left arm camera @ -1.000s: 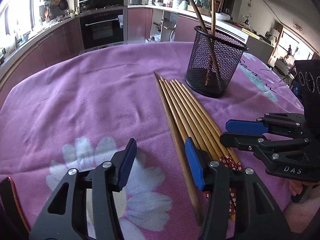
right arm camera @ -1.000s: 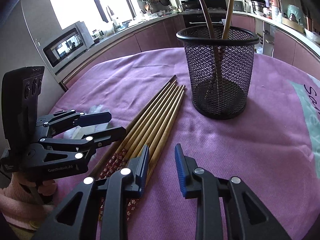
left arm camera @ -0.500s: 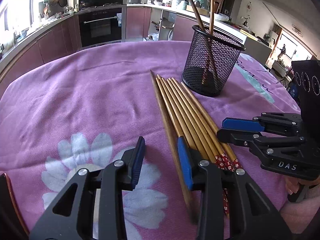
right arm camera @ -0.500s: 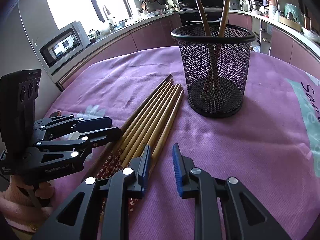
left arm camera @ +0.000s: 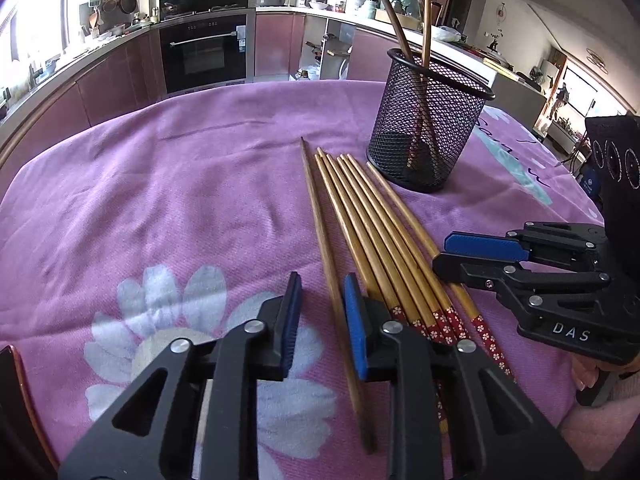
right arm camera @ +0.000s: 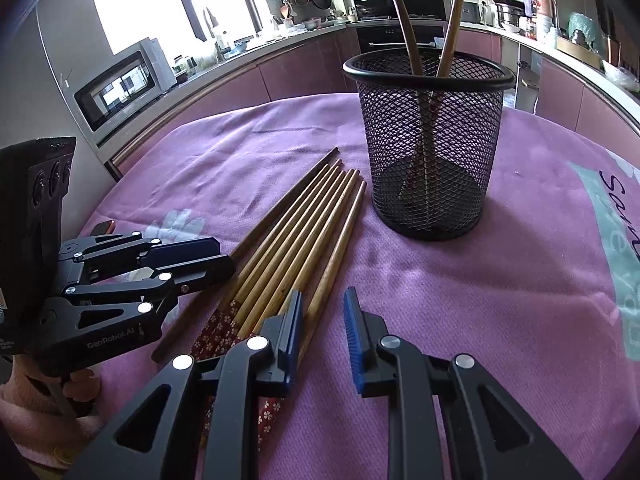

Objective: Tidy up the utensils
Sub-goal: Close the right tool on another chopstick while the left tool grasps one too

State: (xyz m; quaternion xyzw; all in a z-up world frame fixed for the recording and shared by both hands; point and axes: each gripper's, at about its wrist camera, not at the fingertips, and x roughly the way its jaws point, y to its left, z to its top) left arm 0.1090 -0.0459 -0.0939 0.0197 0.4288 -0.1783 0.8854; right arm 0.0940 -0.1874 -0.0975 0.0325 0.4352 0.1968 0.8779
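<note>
Several wooden chopsticks point(left arm camera: 372, 236) lie side by side on the purple tablecloth, red flowered ends toward me; they also show in the right wrist view point(right arm camera: 296, 248). A black mesh holder point(left arm camera: 428, 120) stands behind them with two chopsticks upright in it, seen too in the right wrist view point(right arm camera: 428, 144). My left gripper point(left arm camera: 320, 312) is open, low over the cloth, its jaws straddling the leftmost darker chopstick point(left arm camera: 320, 216). My right gripper point(right arm camera: 322, 322) is open and empty, at the right edge of the bundle's flowered ends.
The purple cloth point(left arm camera: 160, 184) has a white flower print point(left arm camera: 160, 320) under my left gripper. Kitchen counters and an oven point(left arm camera: 204, 52) ring the table. A microwave point(right arm camera: 124, 84) sits at the left in the right wrist view.
Both grippers have narrowed their openings. My left gripper has shifted so the leftmost chopstick now lies between its jaws. The right gripper has edged closer to the holder.
</note>
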